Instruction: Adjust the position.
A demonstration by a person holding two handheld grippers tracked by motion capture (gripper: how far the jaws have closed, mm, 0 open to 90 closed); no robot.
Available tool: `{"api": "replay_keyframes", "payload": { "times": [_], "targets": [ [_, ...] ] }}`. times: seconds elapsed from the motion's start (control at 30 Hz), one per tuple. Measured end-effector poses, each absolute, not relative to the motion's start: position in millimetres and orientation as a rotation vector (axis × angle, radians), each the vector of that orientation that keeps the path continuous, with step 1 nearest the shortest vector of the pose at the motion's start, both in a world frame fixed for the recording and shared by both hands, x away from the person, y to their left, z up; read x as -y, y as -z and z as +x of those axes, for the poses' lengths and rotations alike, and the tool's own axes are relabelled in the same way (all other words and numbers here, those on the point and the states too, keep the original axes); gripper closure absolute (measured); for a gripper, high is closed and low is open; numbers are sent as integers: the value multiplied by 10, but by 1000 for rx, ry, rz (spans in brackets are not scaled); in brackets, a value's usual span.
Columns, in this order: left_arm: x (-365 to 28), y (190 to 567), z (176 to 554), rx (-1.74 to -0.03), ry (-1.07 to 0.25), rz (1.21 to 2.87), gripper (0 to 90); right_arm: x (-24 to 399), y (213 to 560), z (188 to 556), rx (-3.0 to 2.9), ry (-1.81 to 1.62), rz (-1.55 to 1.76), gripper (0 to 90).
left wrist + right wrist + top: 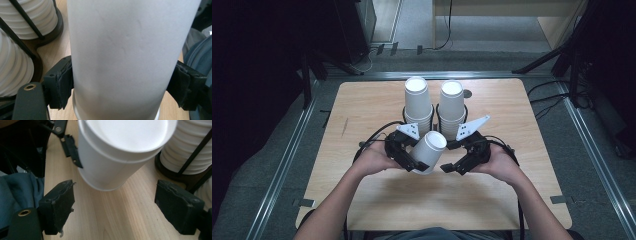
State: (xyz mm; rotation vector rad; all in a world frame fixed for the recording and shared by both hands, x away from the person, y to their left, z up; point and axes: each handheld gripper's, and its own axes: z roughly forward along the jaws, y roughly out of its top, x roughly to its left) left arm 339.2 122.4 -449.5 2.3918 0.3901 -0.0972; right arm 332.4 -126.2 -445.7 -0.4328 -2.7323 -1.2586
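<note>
Two stacks of white paper cups stand at the far middle of the wooden table (362, 115) in the high view, the left stack (418, 102) and the right stack (452, 107) each in a dark wire holder. Nearer to me, a single paper cup (429, 150) is tilted, mouth up and toward the right, pinched low on its body by my left gripper (412, 160). My right gripper (452, 167) sits just beside the cup's base, jaws spread, holding nothing.

From the left gripper view, the cup's wall (125, 55) is close up and cut off at the top, its faint dents visible. Both black pads (63, 85) press its sides. The ribbed rims of the stacks (15, 67) show at the left edge.

From the right gripper view, I see the cup (120, 157) from a little way off, its mouth cut off at the top, with the left gripper's pad (71, 150) on its side. My own right jaws stand wide apart over bare wood. Part of a stack (185, 152) shows at the right.
</note>
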Motion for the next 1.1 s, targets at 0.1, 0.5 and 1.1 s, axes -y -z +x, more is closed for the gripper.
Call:
{"api": "replay_keyframes", "payload": {
  "times": [0.1, 0.5, 1.1],
  "targets": [
    [-1197, 4472, 3427, -389, 98, 2409, 175, 1259, 4491, 3300, 2753, 1236, -439, 164],
    [-1065, 4381, 3523, -326, 98, 2537, 175, 1258, 4539, 3313, 2780, 1223, -439, 177],
    [-885, 4527, 3471, -200, 155, 2677, 169, 1243, 4538, 3349, 2769, 1265, -396, 178]
  ]
}}
